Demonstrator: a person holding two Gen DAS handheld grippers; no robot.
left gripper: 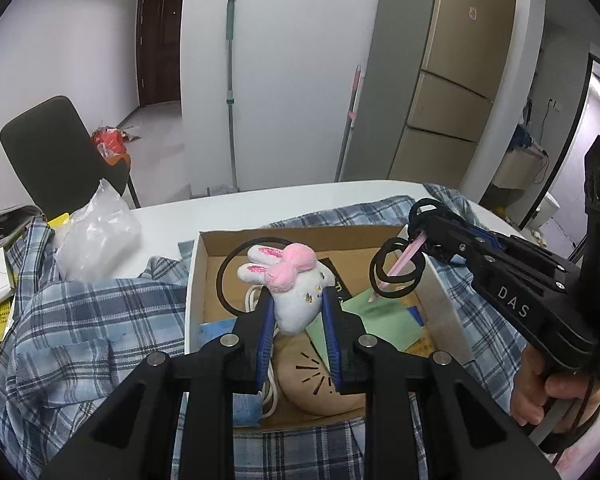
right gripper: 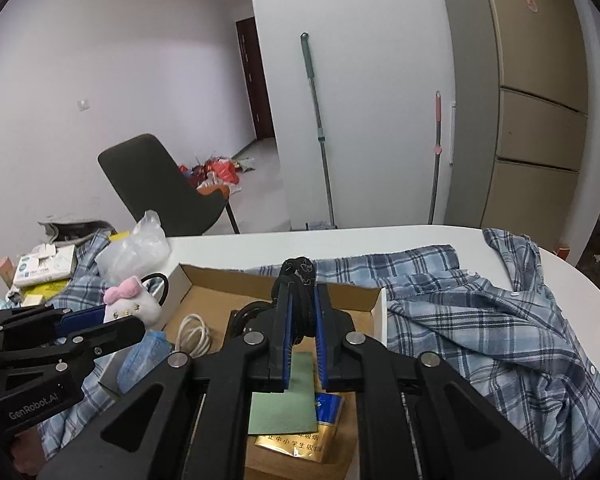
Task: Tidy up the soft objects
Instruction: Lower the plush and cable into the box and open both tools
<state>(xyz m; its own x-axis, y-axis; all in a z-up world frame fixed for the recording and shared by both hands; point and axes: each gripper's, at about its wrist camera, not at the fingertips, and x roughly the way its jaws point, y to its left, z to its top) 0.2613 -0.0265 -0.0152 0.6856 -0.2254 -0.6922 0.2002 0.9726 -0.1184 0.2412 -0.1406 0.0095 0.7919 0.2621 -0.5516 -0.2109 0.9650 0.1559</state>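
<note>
The cardboard box is taken as landmark; it sits on a white table and is ringed by a blue plaid shirt.

Left gripper: jaws pressed onto a white plush bunny with a pink bow; the toy is pinched by its lower body between the blue pads and is held above the near half of the box. In the right wrist view the same bunny is seen over the box's left wall, clamped by the left gripper.

Right gripper: jaws closed on a bunch of black hair ties, which stick up past the fingertips. From the left wrist view the right gripper is seen above the box's far right corner, with hair ties looped below it and a pink pencil threaded through the loops, tip pointed down into the box. A hand is wrapped around that gripper's handle, right of the box.

Inside the box: a tan plush toy at the near wall, a white cable toward the left side, a black ring against the left wall, a green paper in the middle, a gold packet near the front.

Left of the box: a clear plastic bag, and stacked small cartons beyond it. Behind the table a dark chair is noted.
</note>
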